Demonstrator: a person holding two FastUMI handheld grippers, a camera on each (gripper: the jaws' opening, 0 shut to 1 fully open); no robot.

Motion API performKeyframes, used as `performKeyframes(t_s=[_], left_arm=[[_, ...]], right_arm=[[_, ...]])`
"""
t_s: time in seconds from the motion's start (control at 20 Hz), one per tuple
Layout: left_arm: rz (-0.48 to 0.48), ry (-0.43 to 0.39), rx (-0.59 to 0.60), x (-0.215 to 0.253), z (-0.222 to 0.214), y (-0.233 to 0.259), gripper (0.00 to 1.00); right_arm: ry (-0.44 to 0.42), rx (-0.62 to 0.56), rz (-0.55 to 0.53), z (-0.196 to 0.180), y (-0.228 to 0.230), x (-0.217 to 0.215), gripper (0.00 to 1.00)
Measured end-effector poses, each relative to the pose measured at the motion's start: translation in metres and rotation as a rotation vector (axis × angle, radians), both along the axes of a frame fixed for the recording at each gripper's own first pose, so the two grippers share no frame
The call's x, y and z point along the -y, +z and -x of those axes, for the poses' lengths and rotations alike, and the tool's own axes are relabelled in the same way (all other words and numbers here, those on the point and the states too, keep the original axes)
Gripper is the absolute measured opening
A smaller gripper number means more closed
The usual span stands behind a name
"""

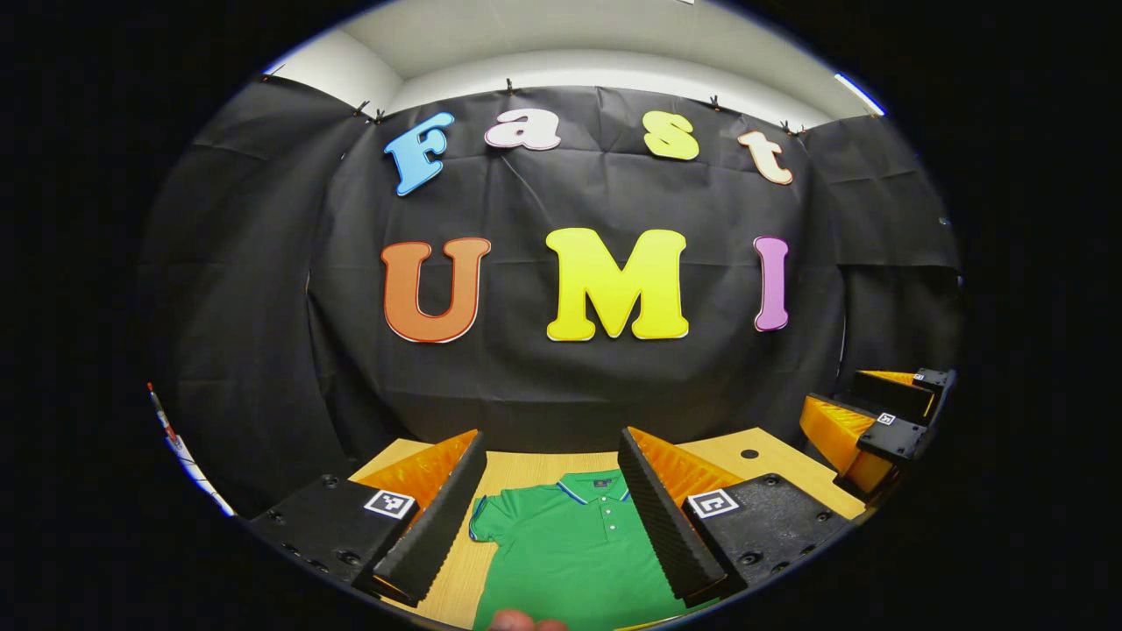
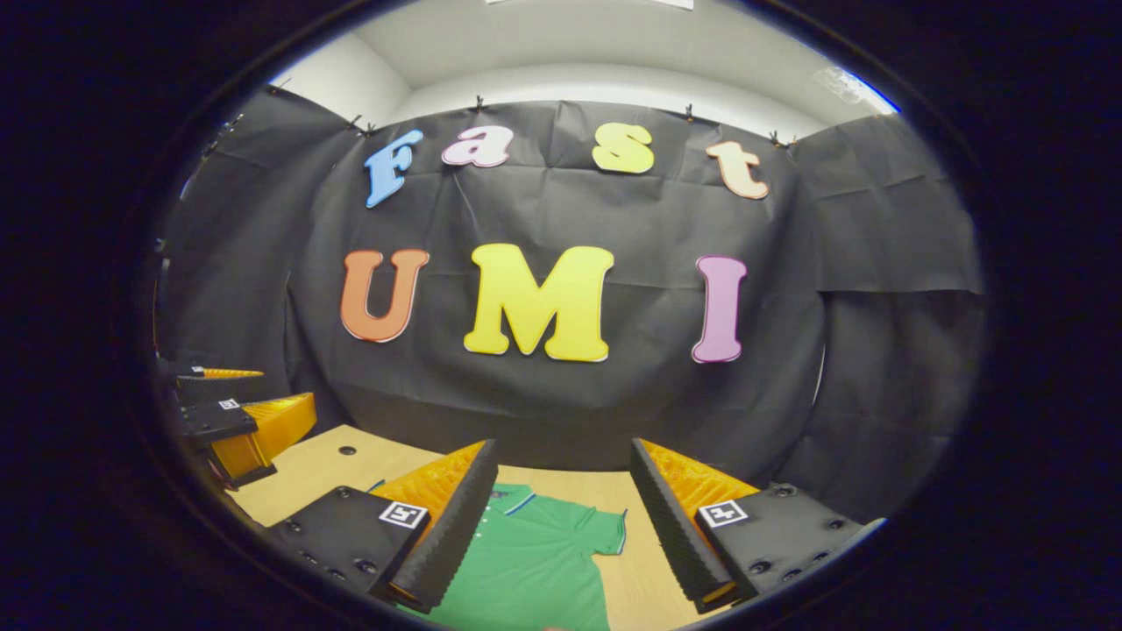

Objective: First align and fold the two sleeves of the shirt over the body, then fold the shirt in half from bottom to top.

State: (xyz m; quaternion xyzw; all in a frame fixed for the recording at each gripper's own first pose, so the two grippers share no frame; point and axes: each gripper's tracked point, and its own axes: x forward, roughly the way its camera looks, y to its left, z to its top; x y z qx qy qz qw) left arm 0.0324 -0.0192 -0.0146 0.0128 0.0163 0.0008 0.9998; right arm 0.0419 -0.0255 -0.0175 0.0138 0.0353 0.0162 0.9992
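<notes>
The left tool [image 1: 550,517] hangs raised with its fingers spread wide apart, gripping nothing. The right tool [image 2: 561,526] does the same (it also shows far off at the left gripper view's right edge), level alongside.

Even, bright overhead light, sharp focus, soft shadows, strong fisheye bending at edges.

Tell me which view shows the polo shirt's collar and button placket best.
The left gripper view: the green polo shirt lies between the open fingers with its collar and buttons facing the camera. In the right gripper view the polo shirt has part of its collar behind a finger; one sleeve shows.
</notes>
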Motion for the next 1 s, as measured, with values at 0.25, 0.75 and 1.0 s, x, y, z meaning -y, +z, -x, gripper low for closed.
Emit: performKeyframes(t_s=[0.25, 0.75, 1.0], left_arm=[[-0.011, -0.007, -0.028, 0.010, -0.005, -0.011, 0.97], [-0.018, 0.039, -0.087, 0.015, -0.022, -0.027, 0.97], [-0.031, 0.076, -0.104, 0.010, -0.024, -0.032, 0.97]], right_arm=[[-0.004, -0.073, -0.017, -0.019, -0.032, 0.024, 0.94], [0.042, -0.337, -0.087, -0.095, -0.151, 0.075, 0.96], [0.067, -0.534, -0.187, -0.136, -0.234, 0.085, 0.95]])
